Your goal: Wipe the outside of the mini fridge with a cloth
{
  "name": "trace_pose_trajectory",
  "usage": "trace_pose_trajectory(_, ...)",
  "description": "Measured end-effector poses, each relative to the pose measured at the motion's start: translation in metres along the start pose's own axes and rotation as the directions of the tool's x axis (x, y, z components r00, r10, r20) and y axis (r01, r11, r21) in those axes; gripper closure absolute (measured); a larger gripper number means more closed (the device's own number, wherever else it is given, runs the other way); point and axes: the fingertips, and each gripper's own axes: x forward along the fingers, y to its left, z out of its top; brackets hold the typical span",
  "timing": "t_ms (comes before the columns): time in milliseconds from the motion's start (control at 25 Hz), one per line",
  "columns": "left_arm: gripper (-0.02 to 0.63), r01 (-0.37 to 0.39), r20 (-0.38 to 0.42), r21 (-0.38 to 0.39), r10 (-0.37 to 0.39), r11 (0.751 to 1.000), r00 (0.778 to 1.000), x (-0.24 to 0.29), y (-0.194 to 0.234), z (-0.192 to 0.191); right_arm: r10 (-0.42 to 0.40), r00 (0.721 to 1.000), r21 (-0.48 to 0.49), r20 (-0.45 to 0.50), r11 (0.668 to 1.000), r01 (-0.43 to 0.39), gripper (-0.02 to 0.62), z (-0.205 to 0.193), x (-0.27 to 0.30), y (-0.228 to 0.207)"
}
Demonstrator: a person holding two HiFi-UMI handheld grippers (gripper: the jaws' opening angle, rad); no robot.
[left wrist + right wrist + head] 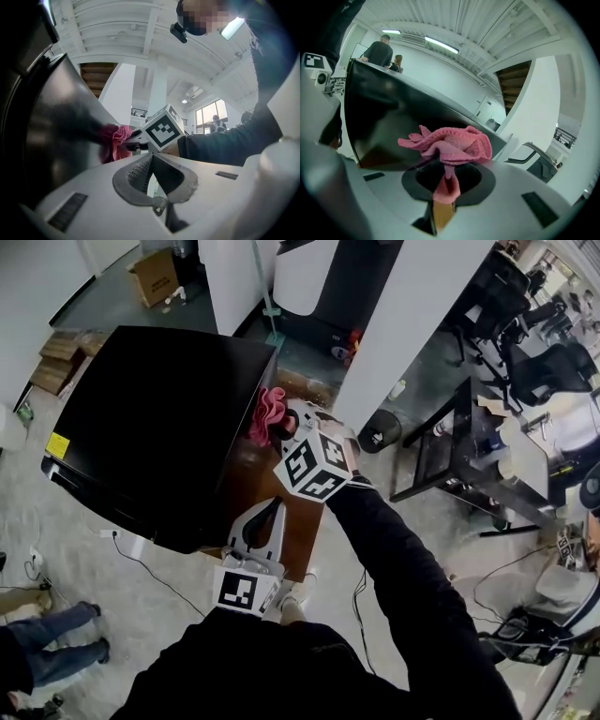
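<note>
Right gripper view shows the pink cloth point(450, 143) bunched against the black mini fridge point(393, 117), on its side at the upper edge. My right claw point(445, 180) is clamped tight on the cloth. My left claw point(151, 161) hangs lower beside the fridge, jaws together on nothing.

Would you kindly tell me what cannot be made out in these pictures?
1. Head view: the jaws of the right gripper are hidden under its marker cube.
2. Every view: the cloth covers the spot where it meets the mini fridge, so contact is unclear.
3. Head view: the yellow label on the fridge is too small to read.
4. Left gripper view: the fridge's side is a dark blur.
</note>
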Motion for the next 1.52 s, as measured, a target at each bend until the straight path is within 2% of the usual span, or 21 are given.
trace_pose_trajectory(160, 0.6, -0.006, -0.003, 0.008, 0.006, 1.0, 1.0, 0.002, 0.005, -0.014, 0.038, 0.999, 0.018, -0.039, 0.999, -0.037, 0.529, -0.022, 0.017, 0.013)
trace_pose_trajectory(360, 0.6, -0.006, -0.047, 0.015, 0.007, 1.0, 0.999, 0.002, 0.004, -0.035, 0.09, 0.992, 0.059, -0.084, 0.995, -0.086, 0.529, -0.054, 0.037, 0.033)
trace_pose_trajectory(640, 0.6, -0.01, -0.082, 0.0, 0.01, 1.0, 0.997, -0.001, 0.012, -0.069, 0.163, 0.972, 0.077, -0.172, 0.985, -0.151, 0.529, -0.109, 0.071, 0.074)
trace_pose_trajectory(840, 0.6, -0.001, -0.112, 0.007, 0.001, 1.0, 0.994, -0.004, 0.015, -0.085, 0.218, 0.942, 0.078, -0.254, 0.976, -0.205, 0.529, -0.146, 0.097, 0.104)
trace_pose_trajectory(1160, 0.6, -0.009, -0.175, 0.0, 0.009, 1.0, 0.984, -0.015, 0.022, -0.119, 0.286, 0.878, 0.066, -0.384, 0.957, -0.283, 0.529, -0.203, 0.131, 0.148)
trace_pose_trajectory(1400, 0.6, 0.022, -0.207, 0.004, -0.021, 1.0, 0.978, -0.035, 0.012, -0.119, 0.291, 0.844, 0.066, -0.45, 0.954, -0.293, 0.529, -0.216, 0.135, 0.16)
trace_pose_trajectory(1520, 0.6, 0.028, -0.229, -0.001, -0.027, 1.0, 0.973, -0.045, 0.008, -0.112, 0.26, 0.851, 0.055, -0.456, 0.963, -0.264, 0.529, -0.198, 0.112, 0.148)
